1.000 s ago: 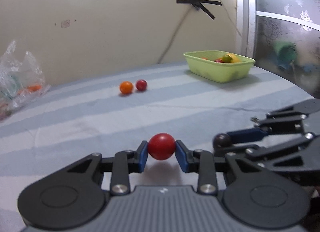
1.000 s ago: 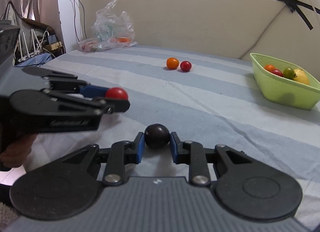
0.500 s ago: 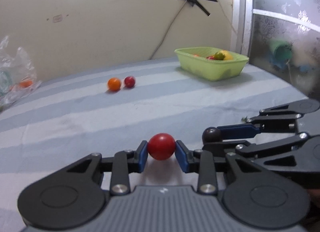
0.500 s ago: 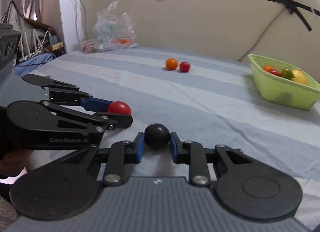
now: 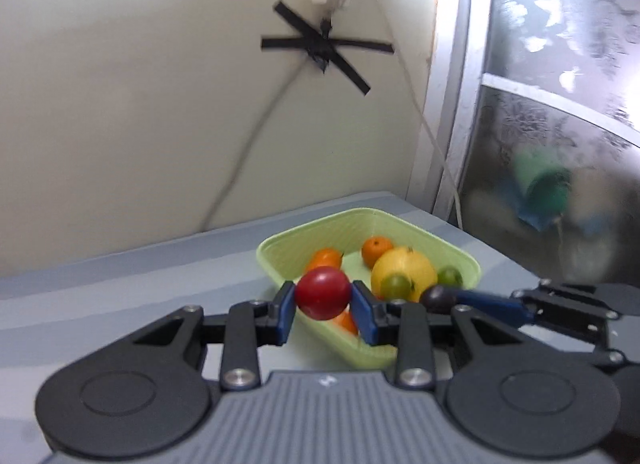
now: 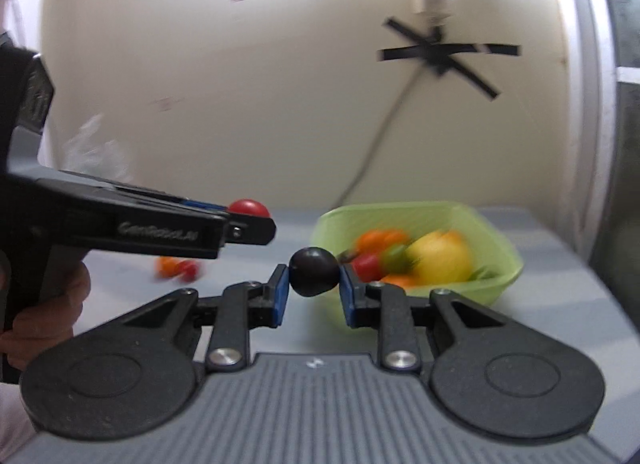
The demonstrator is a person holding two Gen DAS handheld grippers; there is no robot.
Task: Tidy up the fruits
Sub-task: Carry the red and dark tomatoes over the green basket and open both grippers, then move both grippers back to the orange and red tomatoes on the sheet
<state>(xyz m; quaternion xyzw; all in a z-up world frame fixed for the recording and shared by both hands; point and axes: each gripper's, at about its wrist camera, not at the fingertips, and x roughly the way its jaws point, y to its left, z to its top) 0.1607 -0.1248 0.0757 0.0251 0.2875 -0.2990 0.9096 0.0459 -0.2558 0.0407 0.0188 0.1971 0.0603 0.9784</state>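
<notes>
While both hands carry fruit, we note the following:
Left gripper [image 5: 323, 306]: we see its blue pads clenched on a red tomato [image 5: 323, 293], smooth, glossy, nearly round, so we read no long axis on it.
Right gripper [image 6: 313, 292]: its pads grasp a dark fruit [image 6: 314, 272], matte, almost black, slightly egg-shaped, narrower end toward the camera.
Basket [image 5: 288, 248]: pale green ribbed plastic, rectangular with rounded corners, standing on a grey striped cloth [image 5: 120, 284]; one corner points toward us.
Basket contents: a large yellow fruit [image 5: 408, 268], small orange and green ones.
Left view only: the tomato hangs over the basket's near edge; frosted window glass at right.
Right view only: two small fruits [image 6: 178, 268] lying on the cloth, blurred; a hand [image 6: 44, 316] on the left gripper's grip.
</notes>
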